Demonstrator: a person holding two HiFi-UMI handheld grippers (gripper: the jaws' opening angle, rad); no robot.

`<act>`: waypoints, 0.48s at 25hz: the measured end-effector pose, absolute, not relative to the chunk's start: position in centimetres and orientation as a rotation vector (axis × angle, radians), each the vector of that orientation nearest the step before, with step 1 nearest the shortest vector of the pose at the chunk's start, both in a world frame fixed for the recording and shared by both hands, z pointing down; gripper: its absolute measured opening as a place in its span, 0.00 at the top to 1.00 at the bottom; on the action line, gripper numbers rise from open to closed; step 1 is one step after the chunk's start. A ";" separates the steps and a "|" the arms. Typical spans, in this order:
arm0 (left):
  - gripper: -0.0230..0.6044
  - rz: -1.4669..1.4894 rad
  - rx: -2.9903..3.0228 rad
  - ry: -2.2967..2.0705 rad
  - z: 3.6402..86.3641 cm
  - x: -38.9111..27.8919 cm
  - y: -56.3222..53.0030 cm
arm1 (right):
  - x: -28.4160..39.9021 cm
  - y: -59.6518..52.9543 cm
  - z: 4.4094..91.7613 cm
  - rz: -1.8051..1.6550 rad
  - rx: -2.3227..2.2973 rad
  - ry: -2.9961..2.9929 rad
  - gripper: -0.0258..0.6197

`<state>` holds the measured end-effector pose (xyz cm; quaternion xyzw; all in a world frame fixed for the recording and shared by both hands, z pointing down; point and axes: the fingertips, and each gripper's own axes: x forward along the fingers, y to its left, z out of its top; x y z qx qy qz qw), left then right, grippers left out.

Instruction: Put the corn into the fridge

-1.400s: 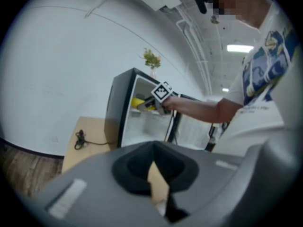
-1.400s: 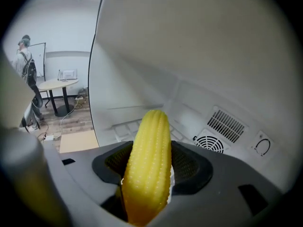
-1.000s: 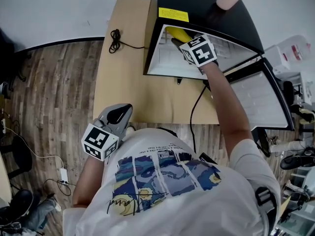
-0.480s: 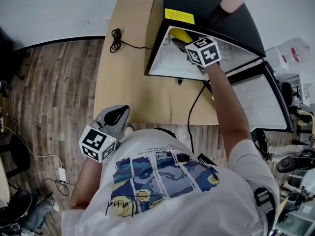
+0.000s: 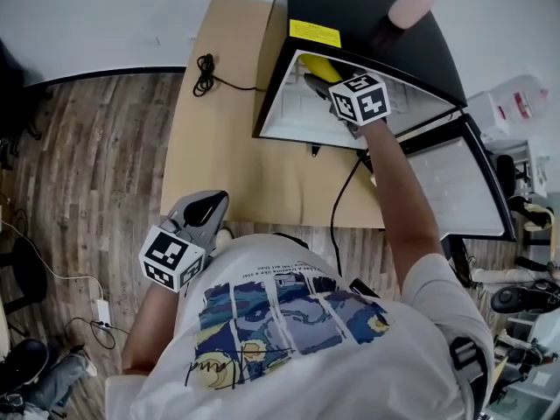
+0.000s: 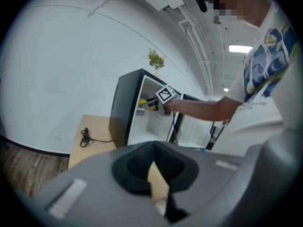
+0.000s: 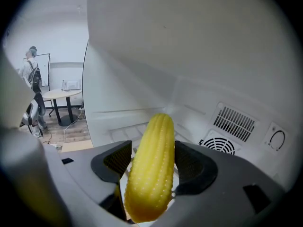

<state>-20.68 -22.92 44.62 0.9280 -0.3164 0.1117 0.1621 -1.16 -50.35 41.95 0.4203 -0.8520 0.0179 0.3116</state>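
Note:
A yellow corn cob (image 7: 151, 167) sits clamped between the jaws of my right gripper (image 7: 150, 162), which reaches into the open black mini fridge (image 5: 367, 24). From the head view the corn (image 5: 320, 66) shows as a yellow tip just under the fridge's top edge, beyond the right gripper (image 5: 328, 81). White inner walls and a vent grille (image 7: 234, 122) lie close ahead of it. My left gripper (image 5: 210, 206) hangs low by the person's left side, near the table's front edge, its jaws closed together with nothing between them. In the left gripper view the fridge (image 6: 142, 108) stands far off.
The fridge stands on a light wooden table (image 5: 219, 138), its door (image 5: 459, 178) swung open to the right. A black coiled cable (image 5: 204, 73) lies at the table's back left. A pink pot with a plant (image 5: 411, 3) stands on the fridge top. Wooden floor lies left.
The right gripper with the corn has stayed inside the fridge opening, shifting only slightly. The left gripper has barely moved.

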 end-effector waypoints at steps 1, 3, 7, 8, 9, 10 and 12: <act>0.95 0.318 2.647 -0.904 44.6 -20.5 -22.8 | -1.1 -50.2 41.9 0.050 1.109 -2.255 0.56; 0.95 0.319 2.647 -0.909 44.6 -20.1 -22.6 | -1.0 -50.0 41.6 0.055 1.113 -2.271 0.56; 0.95 0.322 2.645 -0.920 44.6 -19.3 -22.1 | -0.2 -49.5 41.1 0.060 1.138 -2.286 0.56; 0.95 0.322 2.645 -0.921 44.5 -19.0 -21.9 | 0.1 -49.3 41.1 0.062 1.144 -2.290 0.56; 0.95 0.322 2.645 -0.922 44.5 -18.7 -21.7 | 0.5 -49.0 41.0 0.066 1.149 -2.295 0.56; 0.95 0.323 2.646 -0.923 44.5 -18.3 -21.5 | 0.8 -48.7 40.9 0.070 1.153 -2.302 0.56; 0.95 0.326 2.646 -0.926 44.4 -17.7 -21.1 | 1.4 -48.0 40.7 0.074 1.158 -2.316 0.56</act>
